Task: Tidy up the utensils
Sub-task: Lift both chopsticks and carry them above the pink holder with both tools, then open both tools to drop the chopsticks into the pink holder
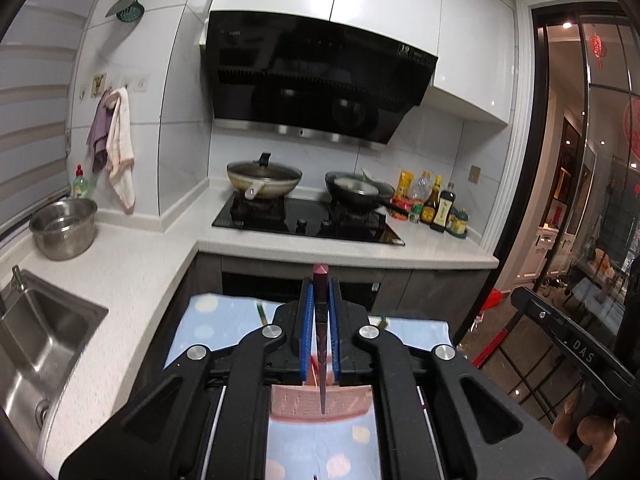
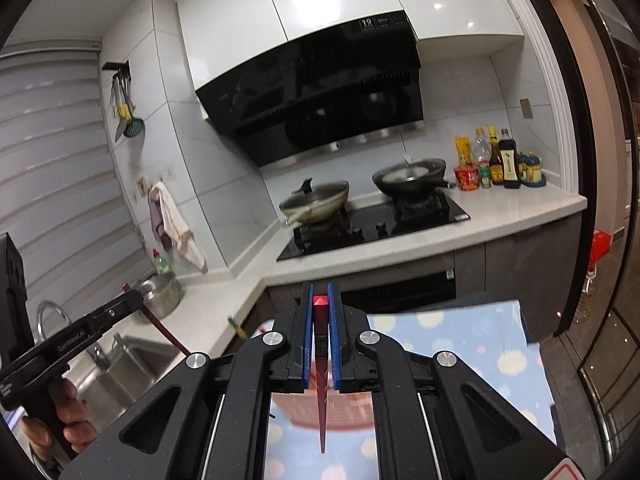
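Observation:
My left gripper (image 1: 321, 288) is shut on a dark red chopstick (image 1: 321, 340) that runs back between the blue pads, its thin tip over a pink basket (image 1: 320, 404). My right gripper (image 2: 321, 294) is shut on a second dark red chopstick (image 2: 321, 376), its tip also over the pink basket (image 2: 320, 412). The basket sits on a light blue dotted cloth (image 1: 312, 452), mostly hidden under the gripper bodies. In the right wrist view the left gripper (image 2: 134, 300) shows at the left with its chopstick (image 2: 168, 334) sticking out. A green-tipped utensil (image 1: 262, 314) lies on the cloth.
A white L-shaped counter (image 1: 132, 264) holds a steel sink (image 1: 36, 344), a steel pot (image 1: 64, 228) and a black hob (image 1: 308, 220) with two pans. Sauce bottles (image 1: 436, 208) stand at the hob's right. A glass door (image 1: 588, 184) is on the right.

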Demonstrator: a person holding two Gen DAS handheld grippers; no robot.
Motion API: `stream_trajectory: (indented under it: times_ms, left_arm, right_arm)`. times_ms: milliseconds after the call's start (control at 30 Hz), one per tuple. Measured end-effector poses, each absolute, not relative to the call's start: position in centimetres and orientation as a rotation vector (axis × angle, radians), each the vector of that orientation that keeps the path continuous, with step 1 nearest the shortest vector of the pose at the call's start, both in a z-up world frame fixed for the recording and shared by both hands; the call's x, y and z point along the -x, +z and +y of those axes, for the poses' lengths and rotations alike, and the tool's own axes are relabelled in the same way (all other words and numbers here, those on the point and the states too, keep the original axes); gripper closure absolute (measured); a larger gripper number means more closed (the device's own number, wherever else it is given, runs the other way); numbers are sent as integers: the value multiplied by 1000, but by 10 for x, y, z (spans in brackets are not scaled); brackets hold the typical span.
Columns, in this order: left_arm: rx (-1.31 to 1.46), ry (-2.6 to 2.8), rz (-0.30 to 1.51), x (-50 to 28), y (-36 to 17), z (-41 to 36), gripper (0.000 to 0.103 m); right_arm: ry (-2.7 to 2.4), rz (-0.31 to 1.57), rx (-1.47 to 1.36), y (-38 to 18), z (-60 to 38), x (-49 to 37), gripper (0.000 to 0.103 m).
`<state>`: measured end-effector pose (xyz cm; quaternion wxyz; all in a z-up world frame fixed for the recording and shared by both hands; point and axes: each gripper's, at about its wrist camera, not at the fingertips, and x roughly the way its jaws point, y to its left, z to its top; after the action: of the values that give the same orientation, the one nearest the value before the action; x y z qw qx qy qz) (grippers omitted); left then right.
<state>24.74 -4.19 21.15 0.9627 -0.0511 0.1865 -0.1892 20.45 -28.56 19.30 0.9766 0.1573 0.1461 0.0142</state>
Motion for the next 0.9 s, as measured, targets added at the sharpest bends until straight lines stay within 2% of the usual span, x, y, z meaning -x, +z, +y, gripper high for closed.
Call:
stream_trajectory:
  times_ms: [267,567,900]
  left_arm:
    - [95,-366,358,-296,219,-51,96]
    - [89,-343,451,-334,174,-57,96]
    - [101,-333,527,-355,138,-55,96]
  right_arm:
    - [26,276,-311,203,-278,-264,96]
    - [26,378,-296,164,-266,-312,96]
    - [17,471,-283,119,-259,-328,96]
